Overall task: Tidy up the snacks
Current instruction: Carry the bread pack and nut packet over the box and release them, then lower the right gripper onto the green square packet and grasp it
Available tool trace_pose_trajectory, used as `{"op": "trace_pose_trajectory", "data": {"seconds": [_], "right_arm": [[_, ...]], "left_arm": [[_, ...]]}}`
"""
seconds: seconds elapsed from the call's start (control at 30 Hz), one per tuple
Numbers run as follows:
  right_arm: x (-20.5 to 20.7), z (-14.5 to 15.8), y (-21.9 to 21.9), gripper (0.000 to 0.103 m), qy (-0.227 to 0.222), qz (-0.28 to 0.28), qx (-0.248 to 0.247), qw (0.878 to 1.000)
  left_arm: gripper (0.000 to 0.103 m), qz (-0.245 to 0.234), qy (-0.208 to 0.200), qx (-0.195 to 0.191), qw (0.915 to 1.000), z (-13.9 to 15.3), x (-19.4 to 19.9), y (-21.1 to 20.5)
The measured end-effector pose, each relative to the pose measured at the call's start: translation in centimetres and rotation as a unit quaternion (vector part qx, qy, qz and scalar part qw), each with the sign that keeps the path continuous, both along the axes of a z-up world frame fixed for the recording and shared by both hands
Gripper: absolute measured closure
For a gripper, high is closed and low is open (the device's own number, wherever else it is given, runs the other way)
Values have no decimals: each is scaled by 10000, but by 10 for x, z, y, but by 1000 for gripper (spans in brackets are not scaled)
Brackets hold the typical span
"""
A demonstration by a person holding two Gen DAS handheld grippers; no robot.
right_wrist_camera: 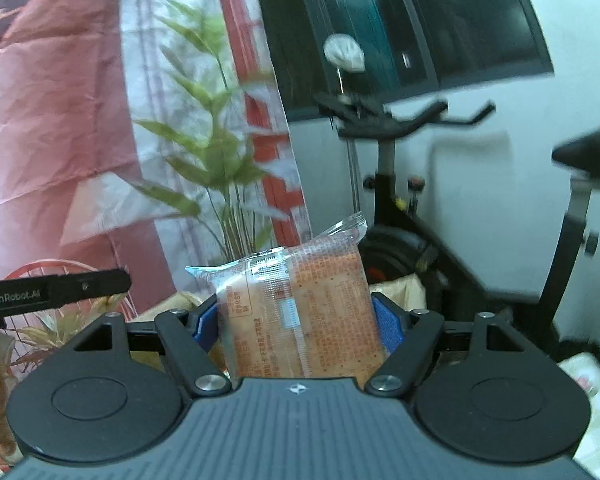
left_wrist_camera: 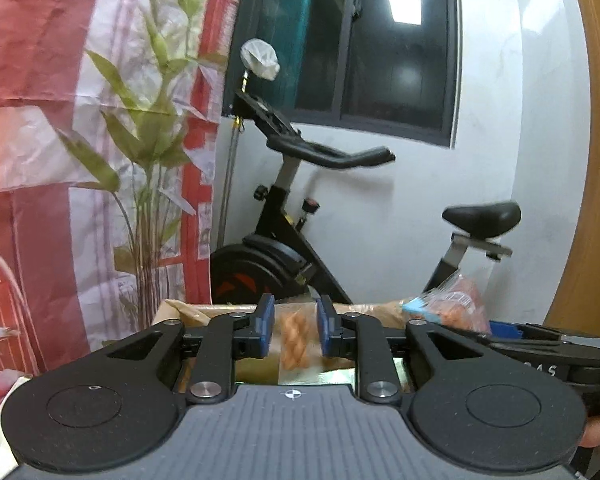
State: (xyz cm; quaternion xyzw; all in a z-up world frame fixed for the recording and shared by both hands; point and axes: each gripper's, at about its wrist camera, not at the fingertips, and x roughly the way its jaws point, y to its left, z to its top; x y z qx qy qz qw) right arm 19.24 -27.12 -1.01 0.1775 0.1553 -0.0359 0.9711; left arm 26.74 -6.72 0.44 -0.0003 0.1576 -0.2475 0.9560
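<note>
My right tongs (right_wrist_camera: 296, 320) are clamped wide across a clear cracker packet (right_wrist_camera: 300, 312), upright between the blue pads; my left tongs (left_wrist_camera: 295, 330) stand slightly apart around a twisted golden snack in clear wrap (left_wrist_camera: 293, 340) (pads look barely off it, so I can't swear it's held). Best carry both level over the cardboard box (left_wrist_camera: 204, 312) beyond, releasing low.

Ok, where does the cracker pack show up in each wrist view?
Left wrist: cracker pack at lower right, above the right gripper's arm, only partly seen.
Right wrist: cracker pack at lower centre, upright between the right gripper's blue pads, which press on its sides.
Shared landmark: the exercise bike against the white wall.
</note>
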Motion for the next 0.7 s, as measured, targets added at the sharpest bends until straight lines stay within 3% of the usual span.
{"op": "trace_pose_trajectory", "data": {"seconds": [0.07, 0.13, 0.27, 0.4, 0.7], "right_arm": [[2, -6, 0, 24, 96, -8, 9, 10000], [-4, -7, 1, 19, 46, 76, -12, 10000], [-20, -3, 2, 10, -156, 162, -199, 9995], [-33, 5, 3, 10, -213, 226, -249, 9992], [-77, 4, -4, 10, -172, 271, -1, 9995]], "left_arm": [[42, 53, -1, 42, 10000, -5, -1, 2], [35, 118, -45, 12, 9999, -10, -5, 5], [34, 141, 183, -90, 9997, -13, -11, 15], [31, 165, 230, -178, 9994, -9, -26, 26], [21, 174, 277, 44, 9995, -6, -75, 48]]}}
